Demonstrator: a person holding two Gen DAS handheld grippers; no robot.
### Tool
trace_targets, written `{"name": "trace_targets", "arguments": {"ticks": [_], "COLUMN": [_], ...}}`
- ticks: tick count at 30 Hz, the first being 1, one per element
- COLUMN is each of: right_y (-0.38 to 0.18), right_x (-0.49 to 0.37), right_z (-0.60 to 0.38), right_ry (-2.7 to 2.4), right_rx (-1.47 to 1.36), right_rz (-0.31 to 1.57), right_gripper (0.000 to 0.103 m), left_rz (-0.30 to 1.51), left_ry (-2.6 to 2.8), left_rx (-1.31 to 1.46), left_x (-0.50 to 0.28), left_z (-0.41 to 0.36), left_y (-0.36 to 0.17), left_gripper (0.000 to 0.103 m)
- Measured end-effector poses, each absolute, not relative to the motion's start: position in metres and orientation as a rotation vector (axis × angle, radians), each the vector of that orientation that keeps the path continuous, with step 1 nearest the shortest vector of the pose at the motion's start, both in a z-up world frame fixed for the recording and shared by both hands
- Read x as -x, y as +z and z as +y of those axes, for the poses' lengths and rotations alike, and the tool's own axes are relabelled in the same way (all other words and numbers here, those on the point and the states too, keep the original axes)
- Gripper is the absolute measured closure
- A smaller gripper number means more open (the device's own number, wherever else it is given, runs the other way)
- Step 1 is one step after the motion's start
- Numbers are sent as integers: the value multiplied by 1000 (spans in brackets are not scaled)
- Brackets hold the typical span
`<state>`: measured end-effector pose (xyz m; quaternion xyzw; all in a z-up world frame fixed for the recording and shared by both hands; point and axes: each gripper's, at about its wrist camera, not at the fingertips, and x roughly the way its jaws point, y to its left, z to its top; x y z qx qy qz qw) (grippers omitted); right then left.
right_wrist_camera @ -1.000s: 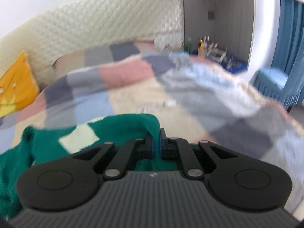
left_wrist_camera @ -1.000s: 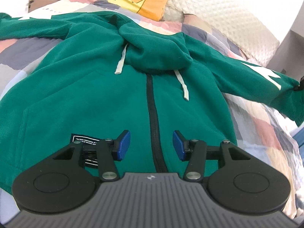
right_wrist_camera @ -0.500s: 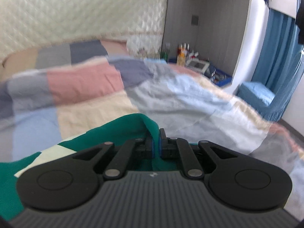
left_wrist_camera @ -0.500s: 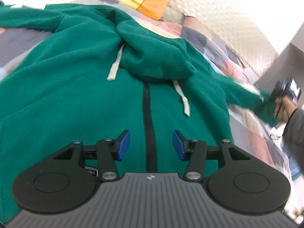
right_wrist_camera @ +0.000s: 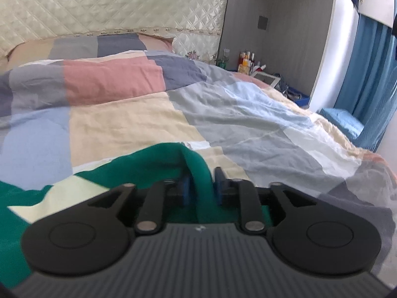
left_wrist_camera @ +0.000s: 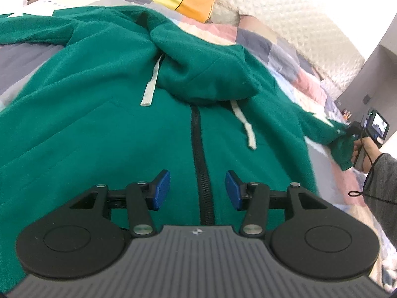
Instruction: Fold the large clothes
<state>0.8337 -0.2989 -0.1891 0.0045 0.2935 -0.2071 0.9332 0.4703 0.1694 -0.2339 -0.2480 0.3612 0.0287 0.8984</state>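
Quilt (right_wrist_camera: 129, 124); hoodie (left_wrist_camera: 99, 136) hood toward headboard (right_wrist_camera: 111, 5)

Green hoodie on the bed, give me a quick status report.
Left hand-held gripper open, above the zipper. Right hand-held gripper shut on sleeve cuff. Green hoodie face up on patchwork quilt, unfolded. Nothing blocking.

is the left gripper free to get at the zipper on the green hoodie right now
Probably yes. The left gripper is open and holds nothing, and the zipper runs between its fingers with nothing lying over it. The right gripper is off at the sleeve cuff, out of the way.
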Motion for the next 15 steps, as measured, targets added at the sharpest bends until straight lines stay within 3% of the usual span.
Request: {"name": "trace_targets", "arguments": {"ticks": [2,3,15], "right_y": [-177,-172,-94], "right_x": [-819,-811,-667], "right_z": [-300,-299,-252], "right_ry": [-388,-376,-214], "right_rx": [-65,-91,-222], "right_rz": [601,603,622], "right_gripper": [39,36,36], "left_rz": [726,718,613], "left_ry": [65,66,-4], "left_rx": [509,505,536], "left_x": [-465,-462,-414], "left_z": [169,169,159], "left_y": [-227,-223,-182], "left_gripper": [48,48,48]}}
